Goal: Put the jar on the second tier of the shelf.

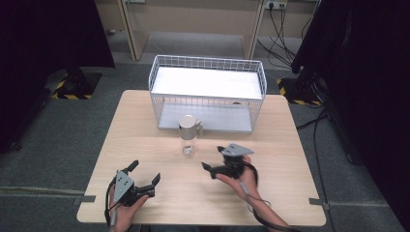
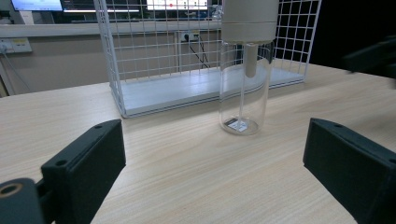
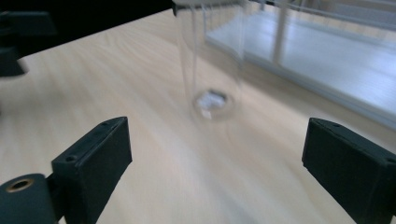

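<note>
Clear bottle with beige cap (image 1: 188, 134) stands upright mid-table, just in front of white wire basket (image 1: 208, 92). Long axis vertical, so side-on pinch around body looks like the way in. Right gripper (image 1: 215, 157) clearly nearer, bottle ahead and a bit left of its jaws, jaws spread wide, empty. Left gripper (image 1: 145, 173) sits well back near table (image 1: 145, 121) edge, jaws also spread, holding nothing. My bet: right one goes.

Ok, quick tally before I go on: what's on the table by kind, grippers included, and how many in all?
Clear bottle with beige cap, standing upright: 1
White wire basket, behind the bottle: 1
Handheld grippers, both with jaws spread: 2, the left gripper and the right gripper
Total: 4
</note>
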`<state>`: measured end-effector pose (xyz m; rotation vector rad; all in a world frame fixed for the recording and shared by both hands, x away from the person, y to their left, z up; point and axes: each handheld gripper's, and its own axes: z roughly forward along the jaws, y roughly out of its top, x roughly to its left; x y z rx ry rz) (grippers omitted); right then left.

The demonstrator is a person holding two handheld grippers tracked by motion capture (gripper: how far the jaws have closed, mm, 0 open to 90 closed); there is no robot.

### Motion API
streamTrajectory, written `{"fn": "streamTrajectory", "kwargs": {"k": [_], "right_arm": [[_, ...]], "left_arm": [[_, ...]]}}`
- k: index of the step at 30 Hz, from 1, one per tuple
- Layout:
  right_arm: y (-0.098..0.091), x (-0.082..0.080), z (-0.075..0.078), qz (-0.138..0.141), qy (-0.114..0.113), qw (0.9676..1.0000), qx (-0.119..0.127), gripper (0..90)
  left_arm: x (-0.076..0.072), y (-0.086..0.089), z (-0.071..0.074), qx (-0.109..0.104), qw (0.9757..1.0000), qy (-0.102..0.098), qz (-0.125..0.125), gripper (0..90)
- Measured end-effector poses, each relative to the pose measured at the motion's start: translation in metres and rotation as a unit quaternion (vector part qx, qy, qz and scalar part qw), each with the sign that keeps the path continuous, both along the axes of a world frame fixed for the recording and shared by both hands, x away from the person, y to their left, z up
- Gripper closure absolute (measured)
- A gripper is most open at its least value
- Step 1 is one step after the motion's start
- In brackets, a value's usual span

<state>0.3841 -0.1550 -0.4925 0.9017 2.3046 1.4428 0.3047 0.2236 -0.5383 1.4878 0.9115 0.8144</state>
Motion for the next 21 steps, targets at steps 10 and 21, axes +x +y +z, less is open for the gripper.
{"fn": "streamTrajectory", "kwargs": {"k": [10,21], "right_arm": [[-0.032,-0.025,0.004,-0.014,-0.02,0.9994,0.022,5.3],[0.012,0.003,0.005,0.005,-0.029,0.9988,0.038,5.9]], "left_arm": [[0.0,0.0,0.0,-0.002,1.0,0.0,0.007,5.2],[-0.001,0.0,0.0,-0.003,1.0,-0.002,0.005,5.2]]}}
